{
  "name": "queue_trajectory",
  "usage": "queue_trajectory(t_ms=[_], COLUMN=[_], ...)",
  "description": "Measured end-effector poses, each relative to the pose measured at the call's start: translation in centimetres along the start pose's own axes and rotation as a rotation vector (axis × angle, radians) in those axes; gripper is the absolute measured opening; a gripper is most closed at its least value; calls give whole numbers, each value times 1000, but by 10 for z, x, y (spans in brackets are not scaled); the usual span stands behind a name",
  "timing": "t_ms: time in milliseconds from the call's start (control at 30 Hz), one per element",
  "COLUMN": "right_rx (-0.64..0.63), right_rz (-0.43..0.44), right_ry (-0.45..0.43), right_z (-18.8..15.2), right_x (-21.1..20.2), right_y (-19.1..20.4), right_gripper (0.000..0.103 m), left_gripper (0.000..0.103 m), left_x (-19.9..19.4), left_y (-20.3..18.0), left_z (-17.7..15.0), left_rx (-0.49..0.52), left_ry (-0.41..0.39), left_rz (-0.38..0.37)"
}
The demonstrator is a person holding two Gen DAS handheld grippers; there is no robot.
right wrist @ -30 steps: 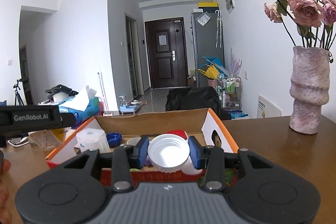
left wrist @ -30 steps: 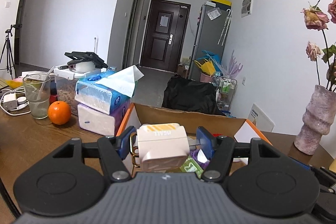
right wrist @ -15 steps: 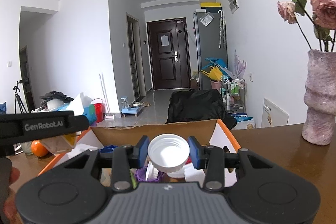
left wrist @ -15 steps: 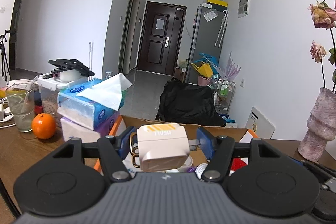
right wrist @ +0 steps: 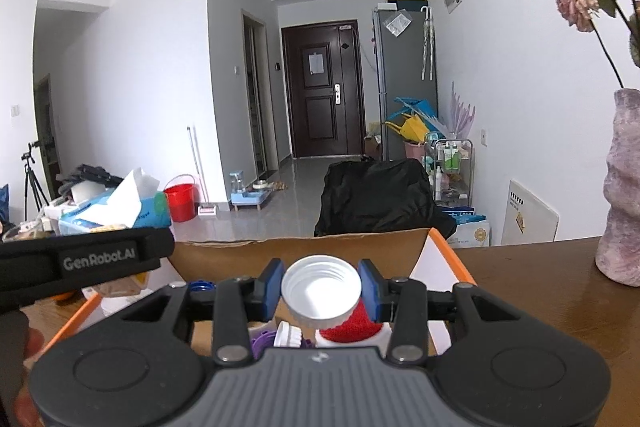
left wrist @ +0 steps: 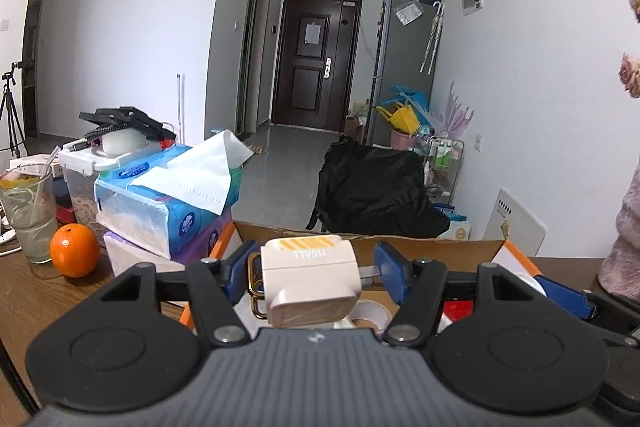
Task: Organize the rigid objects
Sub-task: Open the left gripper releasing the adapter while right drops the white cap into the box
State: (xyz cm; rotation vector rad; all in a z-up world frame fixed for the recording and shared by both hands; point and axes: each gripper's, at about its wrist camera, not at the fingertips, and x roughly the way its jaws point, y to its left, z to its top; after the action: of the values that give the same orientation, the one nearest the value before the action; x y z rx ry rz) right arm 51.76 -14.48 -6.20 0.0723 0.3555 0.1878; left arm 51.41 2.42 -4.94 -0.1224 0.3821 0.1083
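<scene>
Both grippers have carried their loads forward until the open cardboard box with orange flaps (right wrist: 420, 247) lies under the fingers, the left gripper (left wrist: 314, 267) clamping a cream plastic case (left wrist: 308, 277), the right gripper (right wrist: 320, 290) a white screw cap (right wrist: 320, 293), ready to drop in.

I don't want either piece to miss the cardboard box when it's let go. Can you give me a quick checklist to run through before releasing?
1. Right gripper shut on the white cap: ok.
2. Left gripper holding the cream plug: ok; a metal part bridges to the right pad.
3. Cap above the cardboard box: ok.
4. Plug above the box opening: ok; tape roll below it.
5. Free landing spot under the cap: not ok; red lid lies beneath.
6. Height above the contents: cannot tell.
</scene>
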Motion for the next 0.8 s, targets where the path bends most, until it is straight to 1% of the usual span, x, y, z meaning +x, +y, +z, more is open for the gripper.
queue_trajectory(t_ms=[267,400,433,467,500,533,567,600,633,700,800], right_rx=[-26,-35,-35,-37,-43,-50,-55,-60,-63,-57,-47], right_rz=[-13,-15,-19,-23,-27,-34,-40,-46,-51,-50,-48], right_ry=[37,51,57,59,60,55,49,41,30,26,26], right_z=[-2,-1,0,1,2,3,3,3,3,5,6], right_x=[13,14,14,13,12,10,8,5,2,-1,-3], right_y=[4,3,4,4,4,4,4,4,3,0,-4], right_gripper=[40,40,40,47,59,67,82,91,93,103,103], left_gripper=[66,66,68,72,86,99,102,103,103,103,103], left_x=[15,17,17,15,13,10,7,4,2,0,0], left_y=[3,5,5,6,8,9,11,13,14,17,19], left_z=[-1,-1,-1,0,1,2,3,5,6,9,11], left_rx=[25,31,31,33,33,27,21,18,20,29,25], left_ry=[33,57,59,48,41,31,20,9,4,14,39], left_rz=[33,32,31,35,41,43,47,52,54,48,51])
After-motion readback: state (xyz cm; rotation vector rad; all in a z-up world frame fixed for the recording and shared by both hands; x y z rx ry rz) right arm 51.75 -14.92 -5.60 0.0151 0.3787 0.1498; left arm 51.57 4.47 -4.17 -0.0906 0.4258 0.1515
